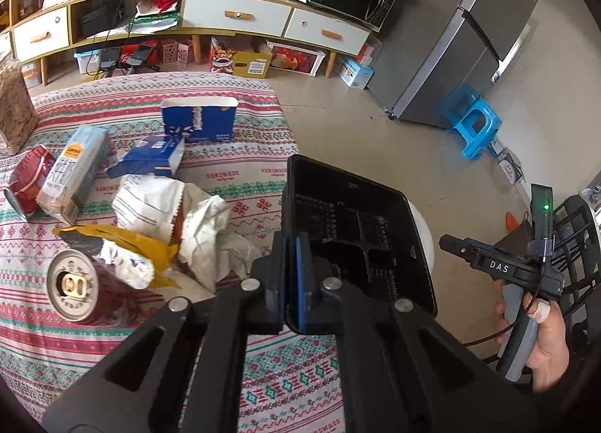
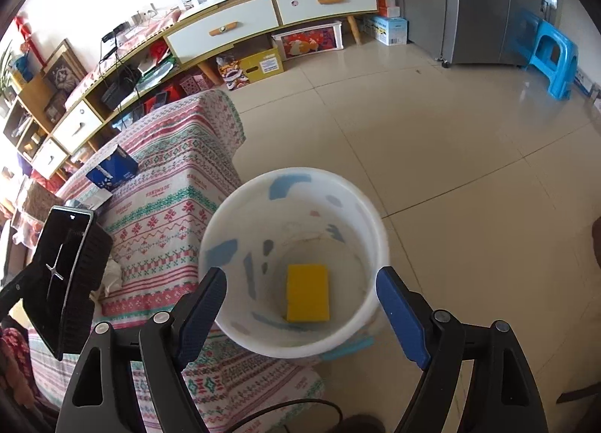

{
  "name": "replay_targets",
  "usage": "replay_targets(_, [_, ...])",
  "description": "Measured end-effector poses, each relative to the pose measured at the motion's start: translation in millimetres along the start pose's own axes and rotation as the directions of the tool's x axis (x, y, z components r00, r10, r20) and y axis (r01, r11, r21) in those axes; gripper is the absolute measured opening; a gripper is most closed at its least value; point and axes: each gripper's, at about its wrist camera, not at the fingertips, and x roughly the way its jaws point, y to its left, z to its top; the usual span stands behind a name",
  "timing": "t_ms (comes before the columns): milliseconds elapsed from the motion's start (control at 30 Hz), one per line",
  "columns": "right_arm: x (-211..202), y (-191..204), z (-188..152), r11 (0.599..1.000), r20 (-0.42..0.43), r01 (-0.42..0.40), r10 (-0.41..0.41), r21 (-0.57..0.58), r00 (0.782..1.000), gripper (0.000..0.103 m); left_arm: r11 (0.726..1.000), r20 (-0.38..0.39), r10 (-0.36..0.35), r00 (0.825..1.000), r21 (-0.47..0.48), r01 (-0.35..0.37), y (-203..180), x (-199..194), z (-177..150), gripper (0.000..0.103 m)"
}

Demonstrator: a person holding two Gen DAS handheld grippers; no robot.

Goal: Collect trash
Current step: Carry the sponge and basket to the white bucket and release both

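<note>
My left gripper (image 1: 296, 282) is shut on the rim of a black plastic food tray (image 1: 360, 230) and holds it at the table's right edge, partly over the white bin (image 1: 424, 234). The tray also shows at the left of the right wrist view (image 2: 64, 282). My right gripper (image 2: 300, 305) is open and empty, above the white bin (image 2: 296, 260), which holds a yellow block (image 2: 308, 292). On the patterned tablecloth (image 1: 244, 170) lie crumpled paper (image 1: 180, 215), a red can (image 1: 75, 290), blue cartons (image 1: 199, 119) and a pale carton (image 1: 73, 170).
A second red can (image 1: 28, 177) and a brown packet (image 1: 13, 110) lie at the table's left. A TV cabinet (image 1: 233, 16) with boxes under it runs along the back. A grey fridge (image 1: 469, 31) and a blue stool (image 1: 475, 125) stand on the tiled floor at right.
</note>
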Motion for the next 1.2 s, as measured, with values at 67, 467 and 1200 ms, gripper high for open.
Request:
replay_targets(67, [-6.1,-8.4,-4.0,1.0,0.004,0.006,-0.006,0.008,1.0,0.084,1.0,-0.006,-0.007,1.0,0.021,0.007,-12.0,10.1,-0.6,0.006])
replay_targets(467, [-38.4,-50.1,-31.4,0.996,0.049,0.092,-0.093,0.02,0.994,0.085,0.994,-0.053,-0.03,0.998,0.099,0.035,-73.3,69.0,-5.4,0.006])
replay_targets(1200, [-46.4,-39.9,-35.2,0.995,0.072,0.1,-0.101,0.011,0.992,0.085,0.988,-0.014,0.067,0.998,0.14,-0.065,-54.7,31.4,-3.9,0.084])
